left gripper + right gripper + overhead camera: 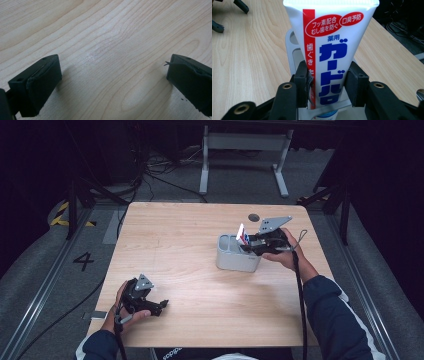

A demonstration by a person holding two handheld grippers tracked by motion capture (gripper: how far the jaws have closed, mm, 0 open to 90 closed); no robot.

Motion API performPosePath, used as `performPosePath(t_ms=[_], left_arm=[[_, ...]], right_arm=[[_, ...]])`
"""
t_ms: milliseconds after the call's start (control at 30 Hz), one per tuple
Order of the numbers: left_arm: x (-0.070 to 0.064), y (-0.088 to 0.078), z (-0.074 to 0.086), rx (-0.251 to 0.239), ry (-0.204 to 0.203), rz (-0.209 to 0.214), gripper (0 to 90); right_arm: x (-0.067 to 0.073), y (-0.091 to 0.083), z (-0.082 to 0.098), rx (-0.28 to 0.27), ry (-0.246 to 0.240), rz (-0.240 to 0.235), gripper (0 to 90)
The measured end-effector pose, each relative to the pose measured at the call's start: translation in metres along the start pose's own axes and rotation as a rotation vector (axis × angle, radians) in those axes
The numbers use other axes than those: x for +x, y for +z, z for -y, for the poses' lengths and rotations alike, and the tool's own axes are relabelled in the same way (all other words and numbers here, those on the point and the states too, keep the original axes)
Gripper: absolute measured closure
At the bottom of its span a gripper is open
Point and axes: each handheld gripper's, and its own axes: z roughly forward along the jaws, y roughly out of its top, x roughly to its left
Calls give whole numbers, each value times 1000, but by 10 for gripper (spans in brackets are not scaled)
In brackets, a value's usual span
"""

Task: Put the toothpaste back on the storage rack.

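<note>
Left tongs [161, 307] rest low at near-left corner of counter [190, 235], jaws wide apart, nothing between them. Right tongs [327, 82] clamp a toothpaste tube [329, 50]: white w/ red side stripe, red ovals, blue Japanese lettering, crimped end up. Tube stands upright in grey holder [235, 257], right of counter centre.
</note>
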Motion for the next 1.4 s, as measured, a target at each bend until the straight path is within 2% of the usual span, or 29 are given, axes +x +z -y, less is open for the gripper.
performPosePath(t_ms=[267,700,1300,1400], left_arm=[[0,0,0,0,0,1,1],[0,0,0,0,0,1,1],[0,0,0,-1,1,0,1],[0,0,0,-2,4,-1,1]], right_arm=[[0,-1,3,-4,10,1,599],[4,-1,0,12,-11,11,586],[9,0,-1,-11,-17,11,548],[9,-2,-2,-20,-13,29,540]])
